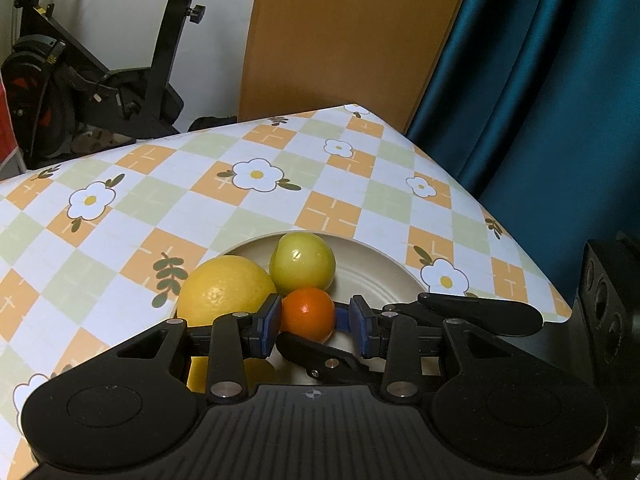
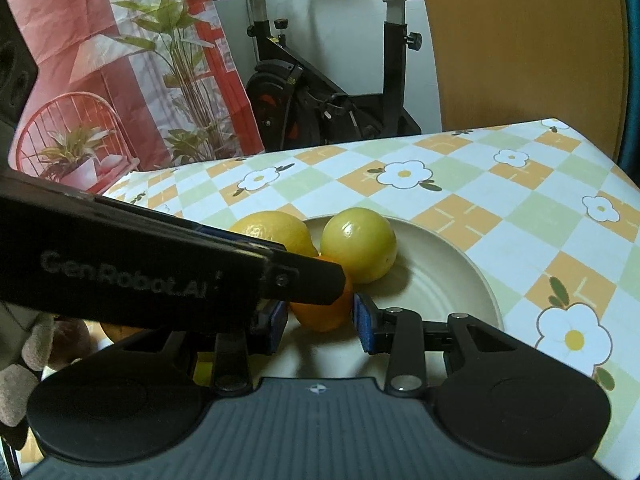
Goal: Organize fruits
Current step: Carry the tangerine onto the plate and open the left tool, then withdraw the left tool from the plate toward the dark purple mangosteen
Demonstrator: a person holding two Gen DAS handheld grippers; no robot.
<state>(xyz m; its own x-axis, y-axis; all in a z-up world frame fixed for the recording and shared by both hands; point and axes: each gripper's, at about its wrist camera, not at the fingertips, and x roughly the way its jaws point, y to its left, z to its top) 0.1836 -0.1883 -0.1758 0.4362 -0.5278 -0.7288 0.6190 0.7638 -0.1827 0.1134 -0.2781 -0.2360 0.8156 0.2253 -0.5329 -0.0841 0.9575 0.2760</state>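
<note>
A small orange [image 1: 308, 314] sits on the near side of a cream plate [image 1: 384, 268], beside a yellow lemon [image 1: 224, 292] and a green round fruit [image 1: 302, 264]. In the right wrist view, my right gripper [image 2: 322, 320] is shut on the orange [image 2: 324, 312], with a blue pad against each side. My left gripper [image 1: 316, 322] straddles the same orange. Its left pad is against the fruit. Its right pad stands apart, and a right gripper finger [image 1: 320, 354] crosses in front. A left finger [image 2: 304, 280] lies across the orange's top, hiding part of the lemon [image 2: 272, 228].
The table wears a checked flower cloth [image 1: 256, 176]; its right edge drops off by a teal curtain [image 1: 540, 100]. An exercise bike [image 2: 320, 100] and a wooden board [image 1: 352, 40] stand behind the table. A brown plush object [image 2: 24, 360] lies at the lower left.
</note>
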